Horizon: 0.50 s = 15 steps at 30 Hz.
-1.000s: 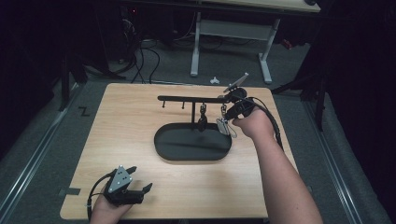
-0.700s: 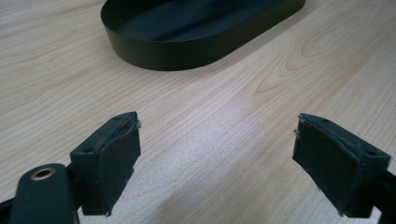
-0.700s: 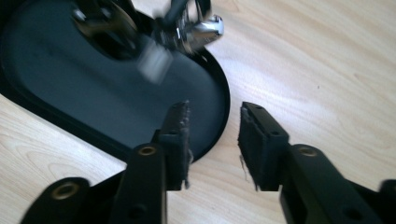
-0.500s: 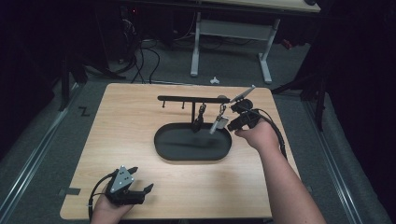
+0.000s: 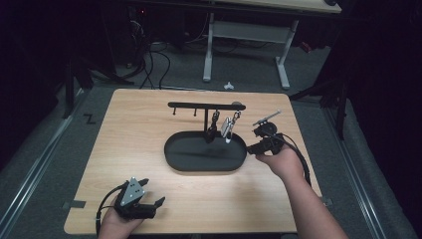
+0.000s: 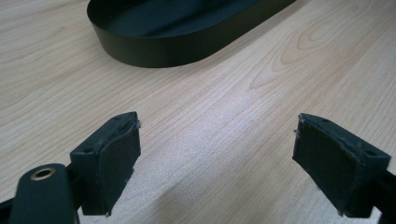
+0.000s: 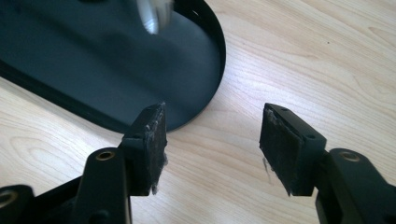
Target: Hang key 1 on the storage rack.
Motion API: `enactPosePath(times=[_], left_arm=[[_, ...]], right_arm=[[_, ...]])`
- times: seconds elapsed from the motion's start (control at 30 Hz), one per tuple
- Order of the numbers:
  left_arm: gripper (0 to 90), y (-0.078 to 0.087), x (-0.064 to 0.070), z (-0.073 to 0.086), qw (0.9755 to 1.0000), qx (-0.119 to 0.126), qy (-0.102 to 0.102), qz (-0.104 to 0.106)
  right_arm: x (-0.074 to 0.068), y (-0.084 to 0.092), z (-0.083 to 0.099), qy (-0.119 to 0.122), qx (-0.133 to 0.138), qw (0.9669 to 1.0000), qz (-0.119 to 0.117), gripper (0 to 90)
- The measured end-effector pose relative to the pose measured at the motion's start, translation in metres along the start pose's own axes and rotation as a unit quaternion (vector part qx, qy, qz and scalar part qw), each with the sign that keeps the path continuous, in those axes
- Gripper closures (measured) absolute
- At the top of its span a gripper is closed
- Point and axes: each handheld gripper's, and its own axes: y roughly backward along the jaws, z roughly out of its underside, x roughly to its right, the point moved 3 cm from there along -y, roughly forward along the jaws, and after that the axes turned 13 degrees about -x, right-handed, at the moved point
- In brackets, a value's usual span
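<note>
A black oval tray (image 5: 171, 162) sits mid-table with a black T-shaped rack (image 5: 191, 105) rising from it. A dark trinket (image 5: 214, 127) and a silvery one (image 5: 228, 127) hang from the rack's right hooks. My right gripper (image 5: 253, 140) hovers just right of the tray, apart from the silvery trinket. Its jaws have just been opening and stand open with nothing between them. In the right gripper view, the right gripper (image 7: 215, 112) frames the tray's end (image 7: 215, 70), and the silvery trinket (image 7: 154, 14) is a blur above. My left gripper (image 5: 153, 191) rests open near the front-left edge. In its own view, the left gripper (image 6: 217, 119) spans bare wood.
The wooden table (image 5: 124, 149) has bare room left and in front of the tray (image 6: 187, 44). Two free hooks (image 5: 195, 111) hang on the rack's left side. Beyond the far edge are a desk frame (image 5: 208, 50) and floor cables (image 5: 149, 64).
My right gripper has drawn back from the hanging silvery trinket, moving down and toward the tray's right end, and its jaws have opened. The trinket stays on its hook. The left gripper has not moved.
</note>
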Motion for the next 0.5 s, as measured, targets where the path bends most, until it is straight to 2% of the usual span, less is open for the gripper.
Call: enactPosePath(times=[0.03, 0.33, 0.5], left_arm=[[15.3, 0.000, 0.000, 0.000, 1.0000, 0.001, 0.001, 0.000], [15.3, 0.000, 0.002, -0.001, 1.0000, 0.002, -0.004, -0.002], [15.4, -0.002, 0.002, -0.002, 1.0000, -0.001, -0.006, -0.006]], right_arm=[[0.000, -0.003, 0.005, -0.005, 0.005, 0.9999, -0.009, 40.9], [0.004, -0.022, 0.042, -0.022, 0.052, 0.9984, -0.005, 36.1], [0.010, -0.033, 0.071, -0.041, 0.095, 0.9945, -0.014, 34.8]])
